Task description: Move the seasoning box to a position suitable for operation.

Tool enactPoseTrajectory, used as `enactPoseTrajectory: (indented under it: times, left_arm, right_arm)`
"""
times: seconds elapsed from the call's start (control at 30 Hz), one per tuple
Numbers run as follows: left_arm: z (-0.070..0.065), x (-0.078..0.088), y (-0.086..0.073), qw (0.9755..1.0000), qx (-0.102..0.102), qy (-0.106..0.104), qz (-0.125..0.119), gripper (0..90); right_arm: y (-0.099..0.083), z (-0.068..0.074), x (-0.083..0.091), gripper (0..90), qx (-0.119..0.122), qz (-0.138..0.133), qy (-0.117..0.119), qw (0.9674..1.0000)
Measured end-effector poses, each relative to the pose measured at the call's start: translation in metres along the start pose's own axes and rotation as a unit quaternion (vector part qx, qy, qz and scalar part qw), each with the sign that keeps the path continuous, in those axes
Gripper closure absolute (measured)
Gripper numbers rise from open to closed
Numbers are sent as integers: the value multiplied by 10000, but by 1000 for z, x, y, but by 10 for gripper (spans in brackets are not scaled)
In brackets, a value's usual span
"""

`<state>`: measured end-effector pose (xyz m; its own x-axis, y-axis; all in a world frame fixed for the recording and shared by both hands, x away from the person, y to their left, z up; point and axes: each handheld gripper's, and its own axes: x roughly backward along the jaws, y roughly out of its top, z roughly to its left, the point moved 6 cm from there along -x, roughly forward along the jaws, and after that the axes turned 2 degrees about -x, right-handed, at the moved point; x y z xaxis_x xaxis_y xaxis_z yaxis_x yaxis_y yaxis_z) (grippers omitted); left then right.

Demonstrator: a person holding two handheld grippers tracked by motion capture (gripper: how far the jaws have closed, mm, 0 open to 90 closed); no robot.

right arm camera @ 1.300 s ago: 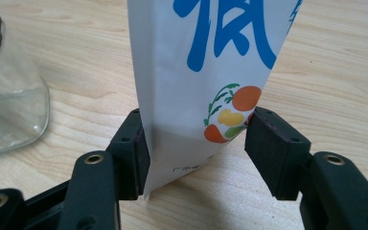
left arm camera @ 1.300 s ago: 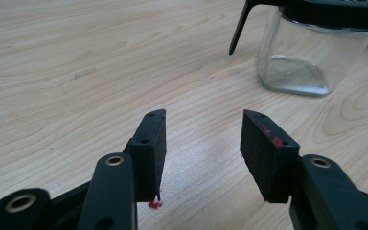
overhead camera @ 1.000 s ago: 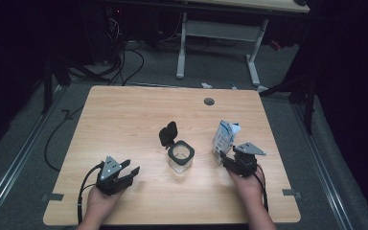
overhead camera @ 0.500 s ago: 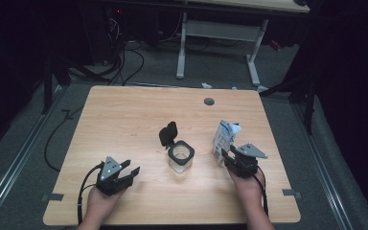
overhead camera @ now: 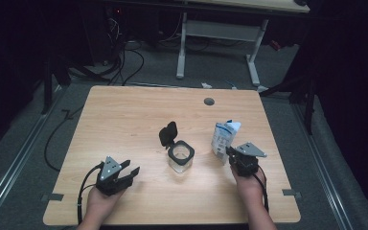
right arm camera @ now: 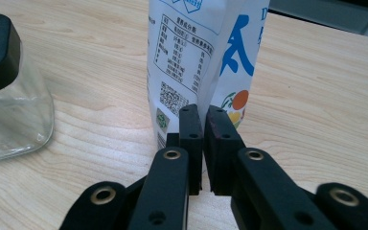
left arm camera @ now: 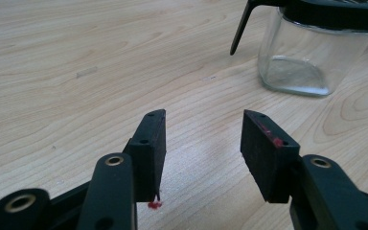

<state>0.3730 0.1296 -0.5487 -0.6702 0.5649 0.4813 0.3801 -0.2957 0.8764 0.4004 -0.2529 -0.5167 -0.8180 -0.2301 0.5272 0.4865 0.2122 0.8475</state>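
Right gripper [overhead camera: 230, 154] sits low over the tabletop [overhead camera: 124, 120], jaws pressed nearly together — they have just been closing, and the right gripper view shows only a thin slit between the pads, nothing pinched in it. The white pouch [overhead camera: 224, 138] with blue print stands upright straight ahead of those jaws, just past the tips; its lower front edge looks to be right at the tips, but I can't tell whether it touches them. In the right gripper view [right arm camera: 203, 120] the pouch [right arm camera: 206, 52] shows a nutrition table, a QR code and a fruit graphic on the face turned to the gripper.

Glass jar [overhead camera: 180, 158] is off to the right gripper's left, near but apart from the pouch. Black collar round the mouth, black flip lid [overhead camera: 167, 134] hinged open and tilted back on the far side. Jar looks empty. In the right gripper view it sits at the left edge [right arm camera: 9, 96].

Left gripper [overhead camera: 127, 173] rests near the front edge of the tabletop, held in the person's left hand [overhead camera: 100, 203] — jaws spread about halfway, bare wood between the pads, nothing gripped. In the left gripper view [left arm camera: 203, 132] the jar [left arm camera: 311, 57] is ahead and to the right of the jaws, well apart. A red smear marks the right pad and there is a red speck under the left pad.

Right hand [overhead camera: 249, 184] comes in from the near edge, cable trailing back along the forearm.
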Motion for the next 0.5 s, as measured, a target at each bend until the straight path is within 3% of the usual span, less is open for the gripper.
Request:
enactPoseTrajectory:
  times: [0.17,0.33,0.5]
  left_arm:
    - [0,0,0,10000,17,-7,8,519]
    - [-1,-1,0,10000,-7,-52,31,521]
    - [-1,-1,0,10000,6,-47,27,521]
  right_arm:
    - [-3,-6,4,847,-108,-39,60,9999]
    - [-1,-7,4,671,-299,-34,160,9994]
    - [3,-7,-2,536,-412,4,117,9991]
